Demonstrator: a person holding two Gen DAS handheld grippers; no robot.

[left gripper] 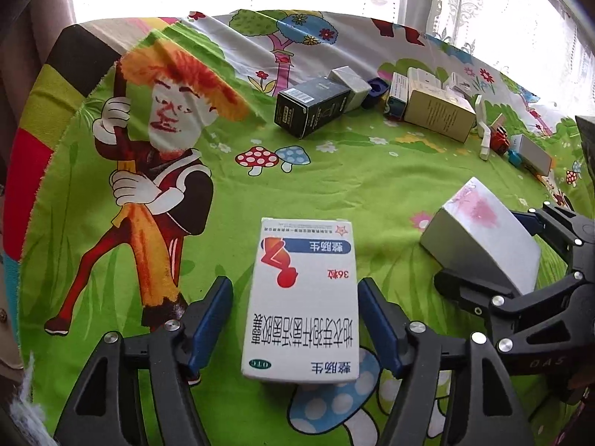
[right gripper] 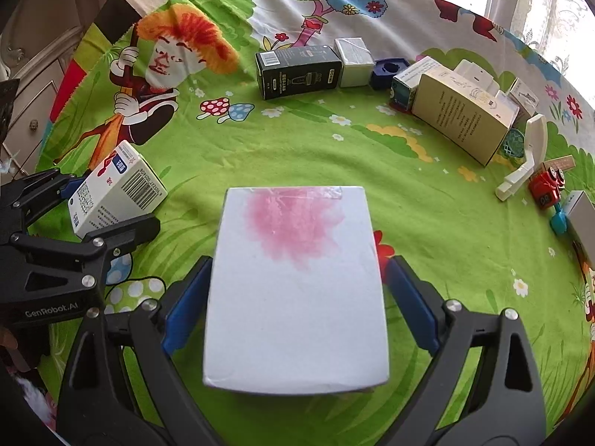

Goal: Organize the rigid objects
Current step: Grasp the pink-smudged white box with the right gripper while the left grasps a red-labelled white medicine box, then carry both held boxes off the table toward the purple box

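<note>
Between my left gripper's point(left gripper: 295, 319) blue pads lies the white medicine box point(left gripper: 302, 301); the right pad meets its edge, the left stands off, so nothing is clamped. My right gripper point(right gripper: 297, 297) is spread around the pink-stained white box point(right gripper: 295, 286), apparently not squeezing. Both rest on the green cartoon cloth point(left gripper: 353, 178), apart from the far row of boxes point(right gripper: 461, 119). Lifting now risks a one-sided nudge skewing the medicine box.

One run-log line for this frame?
left gripper: open, medicine box between fingers | right gripper: around pink-stained white box, grip unclear | black box: lying at far side
</note>
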